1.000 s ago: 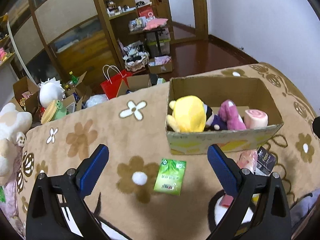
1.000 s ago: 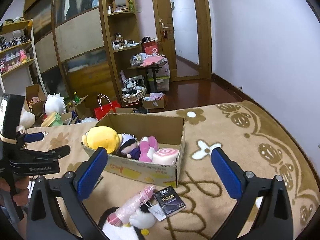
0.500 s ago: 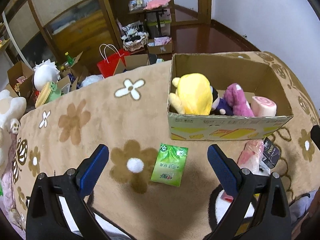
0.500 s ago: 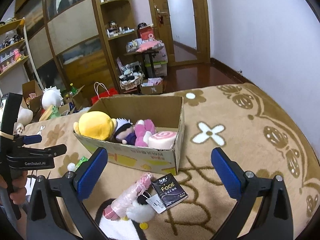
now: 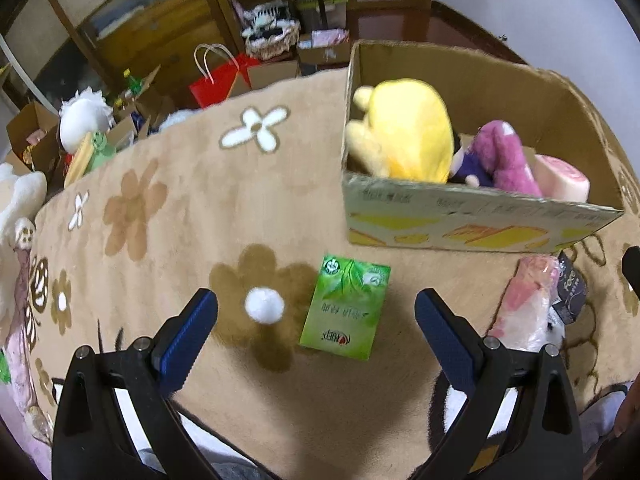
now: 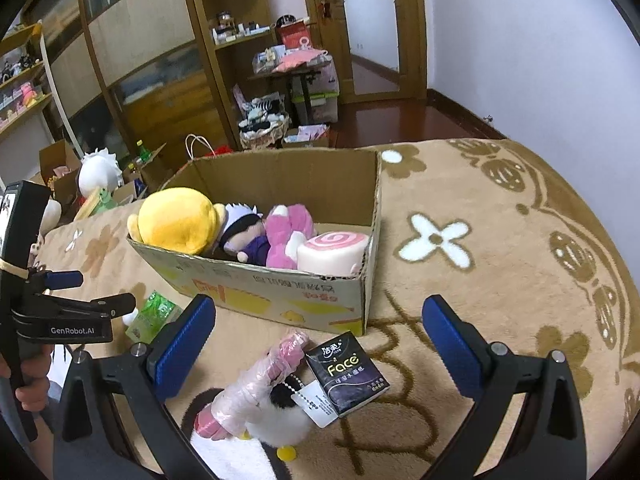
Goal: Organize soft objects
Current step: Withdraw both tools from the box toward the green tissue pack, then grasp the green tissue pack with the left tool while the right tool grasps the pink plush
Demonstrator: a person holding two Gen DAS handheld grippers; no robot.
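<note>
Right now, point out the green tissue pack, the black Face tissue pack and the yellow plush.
green tissue pack (image 5: 345, 312), left wrist view, middle of its face
black Face tissue pack (image 6: 347, 372), right wrist view, printed front
yellow plush (image 6: 176, 220), right wrist view, rounded back

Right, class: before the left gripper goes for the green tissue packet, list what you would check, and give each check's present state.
1. Left gripper jaws open wide: ok.
2. Green plastic tissue packet lying flat between the jaws' line, nothing on it: ok.
3. Brown cardboard box has free room behind the plush toys: ok.
4. Right gripper open, holding nothing: ok.
5. Black tissue packet clear of the pink wrapped plush: not ok, they touch.
6. Whether the packet is soft enough to squeeze: cannot tell.
</note>
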